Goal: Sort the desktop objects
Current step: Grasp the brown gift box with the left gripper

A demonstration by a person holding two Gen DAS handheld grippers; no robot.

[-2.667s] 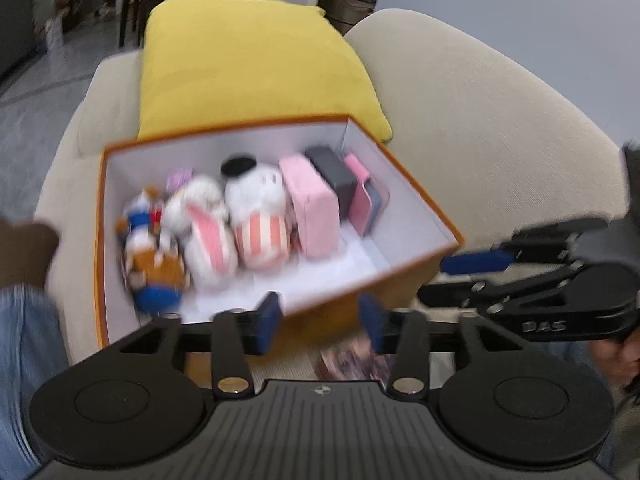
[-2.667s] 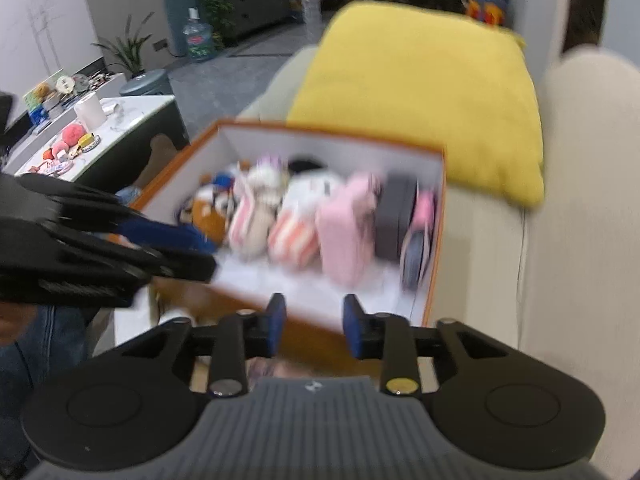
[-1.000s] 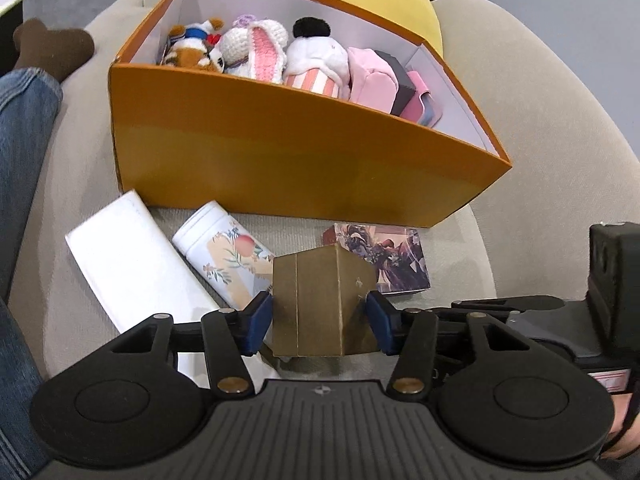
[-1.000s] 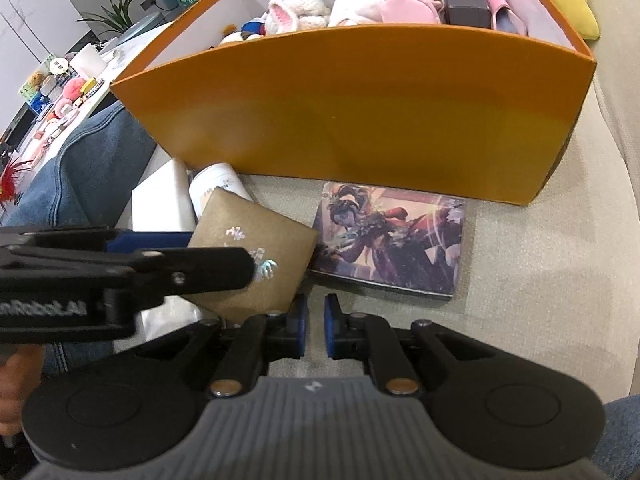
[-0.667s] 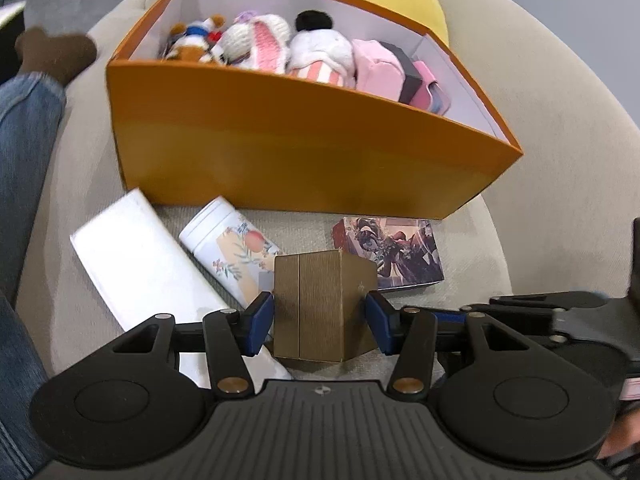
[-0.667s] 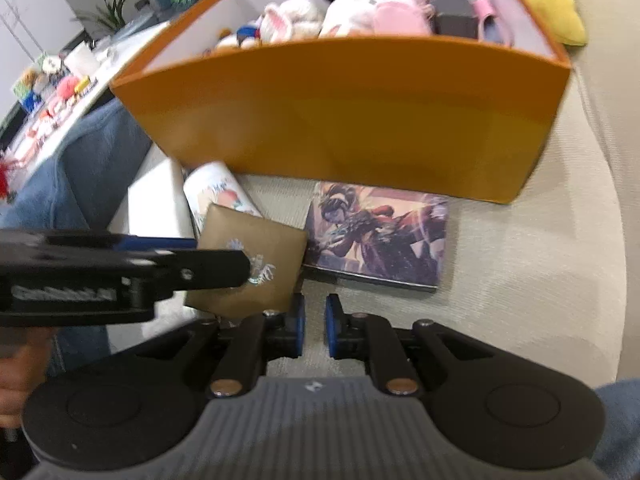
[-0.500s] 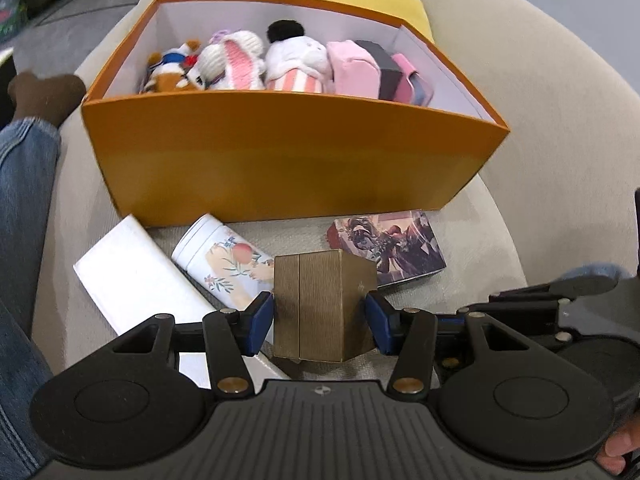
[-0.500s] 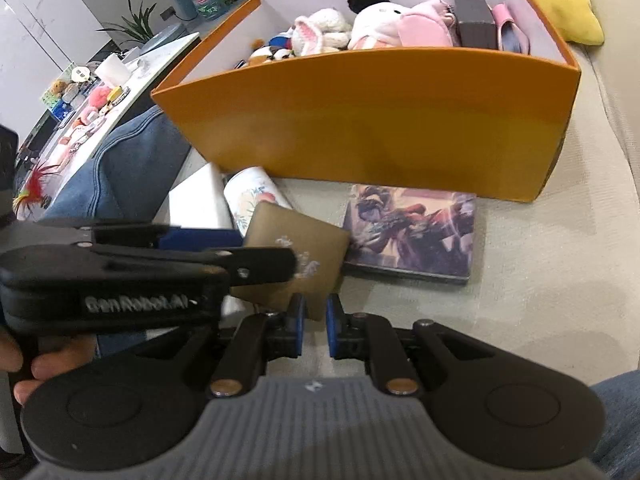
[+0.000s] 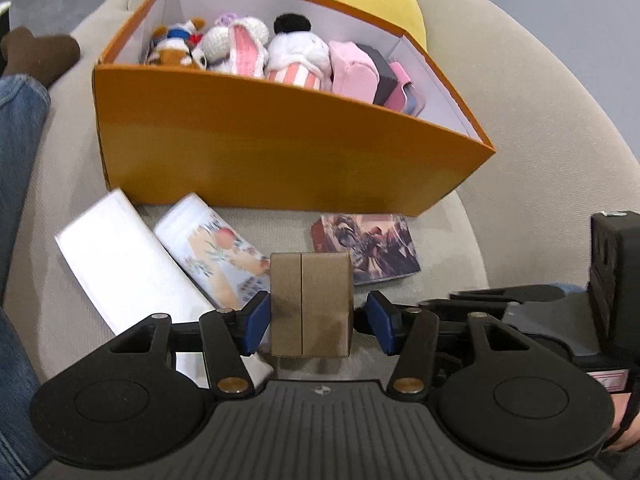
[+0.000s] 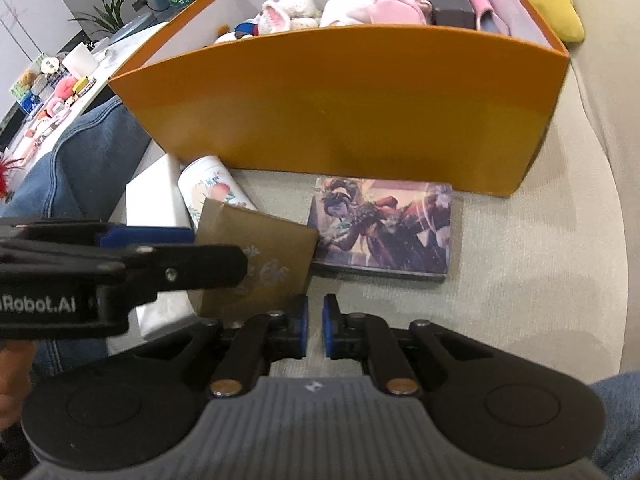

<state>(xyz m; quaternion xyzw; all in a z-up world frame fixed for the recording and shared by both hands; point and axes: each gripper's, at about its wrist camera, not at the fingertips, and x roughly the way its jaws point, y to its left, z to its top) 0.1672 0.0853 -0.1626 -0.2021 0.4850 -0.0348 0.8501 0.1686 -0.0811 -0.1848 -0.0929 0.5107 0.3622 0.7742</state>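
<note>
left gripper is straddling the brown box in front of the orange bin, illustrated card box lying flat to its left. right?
One slip: the illustrated card box lies flat to the right of the brown box, not the left; the left wrist view shows it. On the left lie the floral canister and a white box. The rest holds: the left gripper straddles the brown box in front of the orange bin.

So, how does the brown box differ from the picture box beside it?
The brown box is brown with a small silvery mark; the picture box bears a colourful print. The brown box stands on edge; the picture box lies flat. Both are outside the orange box.
</note>
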